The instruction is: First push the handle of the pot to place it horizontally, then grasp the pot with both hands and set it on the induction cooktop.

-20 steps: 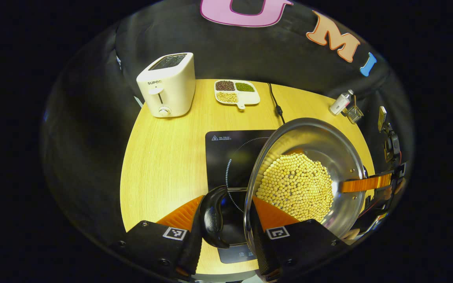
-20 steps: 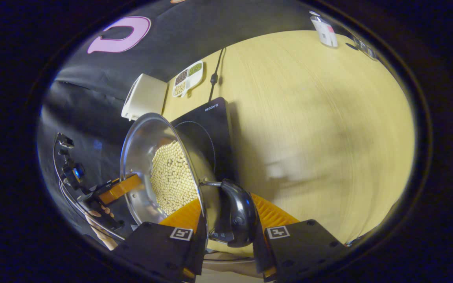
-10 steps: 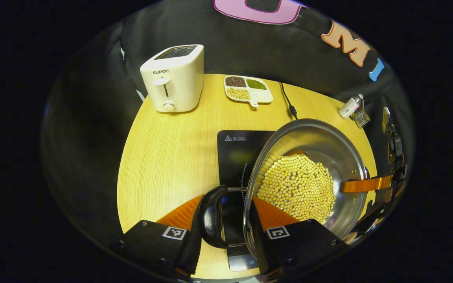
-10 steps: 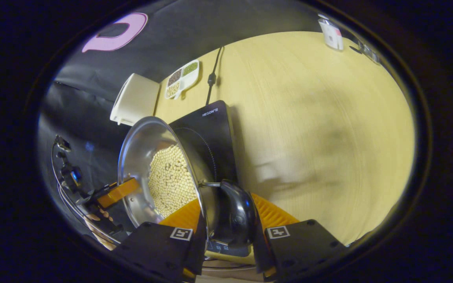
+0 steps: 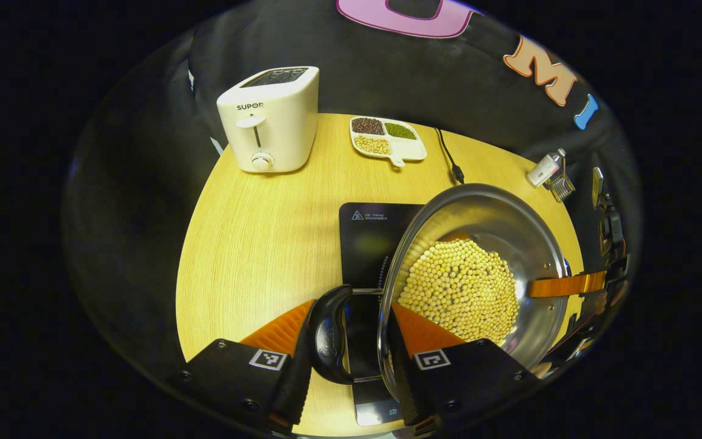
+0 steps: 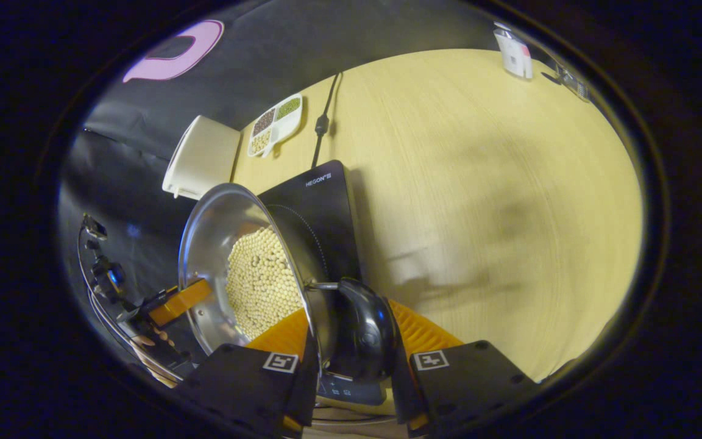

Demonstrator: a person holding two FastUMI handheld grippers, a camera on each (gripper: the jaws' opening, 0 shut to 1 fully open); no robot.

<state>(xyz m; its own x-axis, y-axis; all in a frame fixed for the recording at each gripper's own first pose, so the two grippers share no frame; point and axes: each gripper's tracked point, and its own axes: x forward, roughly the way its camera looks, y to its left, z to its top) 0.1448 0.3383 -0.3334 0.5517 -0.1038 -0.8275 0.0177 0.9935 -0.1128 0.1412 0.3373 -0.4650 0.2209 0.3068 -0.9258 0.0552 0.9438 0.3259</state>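
Two grippers on the pot [image 5: 479, 268], one per side handle. Left gripper [image 5: 346, 341] pinches the black handle [image 5: 328, 335] at 6 o'clock in the left gripper view, one orange finger [image 5: 278, 332] outside the handle, the other inside the rim against the wall. Right gripper [image 6: 351, 341] is clamped the same way on the opposite handle [image 6: 366, 332] at 6 o'clock in the right gripper view; it also appears at 3 o'clock in the left gripper view, orange finger laid across the rim.

Pot holds soybeans [image 5: 457, 289] and looks lifted, hanging over the near right part of the induction cooktop [image 5: 369, 244], tilted in both views. Cooktop sits centre of the table [image 5: 253, 244]; toaster [image 5: 269, 119] at 11 o'clock, bean dish [image 5: 387, 134] at 12, power cord [image 5: 448, 158] beside it.

Step judged: handle push done, two-handed carry underway, set-down pending. Next move calls for centring the pot over the ring marking, levelling it so beans don't spill, lowering both sides together, then releasing.
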